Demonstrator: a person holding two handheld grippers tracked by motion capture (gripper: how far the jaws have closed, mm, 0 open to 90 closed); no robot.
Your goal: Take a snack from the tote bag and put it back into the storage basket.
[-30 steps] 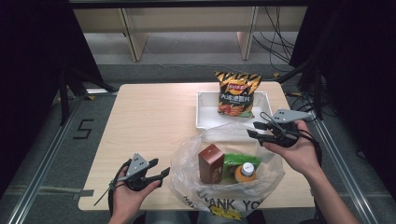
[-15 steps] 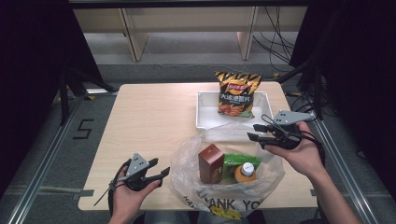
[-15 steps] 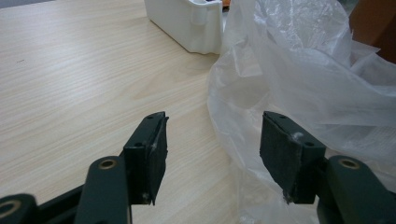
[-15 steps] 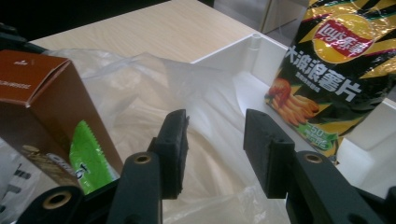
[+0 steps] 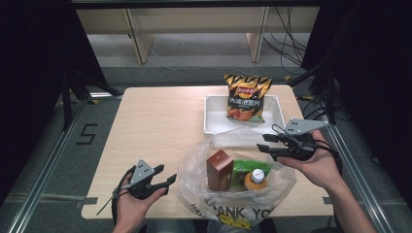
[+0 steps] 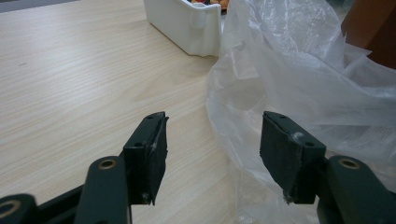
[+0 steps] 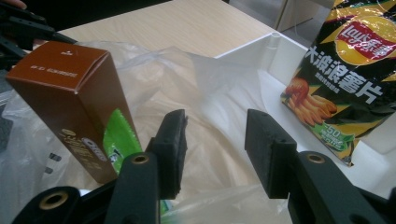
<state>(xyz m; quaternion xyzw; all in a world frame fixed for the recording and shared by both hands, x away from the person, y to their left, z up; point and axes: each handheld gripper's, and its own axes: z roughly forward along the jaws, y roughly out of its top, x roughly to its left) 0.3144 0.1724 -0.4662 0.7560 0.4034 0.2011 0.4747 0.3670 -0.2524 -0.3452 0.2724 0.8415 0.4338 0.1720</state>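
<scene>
A clear plastic bag (image 5: 233,194) lies open at the table's front middle. In it stand a brown carton (image 5: 218,169), a green packet (image 5: 244,170) and an orange-capped bottle (image 5: 255,178). My left gripper (image 5: 167,174) rests at the front left with its jaws open, just left of the bag. In the left gripper view the left gripper (image 6: 212,126) has the bag's film (image 6: 299,79) by its right jaw, unpinched. My right gripper (image 5: 263,142) hovers open at the bag's right rim. In the right gripper view the right gripper (image 7: 215,121) points between the carton (image 7: 70,98) and the chip bag (image 7: 345,79), gripping nothing.
A white tray (image 5: 214,116) sits at the back right of the wooden table (image 5: 155,121) with an orange-and-black chip bag (image 5: 245,97) standing in it. Its corner (image 6: 196,28) shows in the left gripper view. Bare wood spreads across the table's left half.
My right gripper has drifted slightly toward the near edge, still open. The left gripper and the bag's contents have not moved.
</scene>
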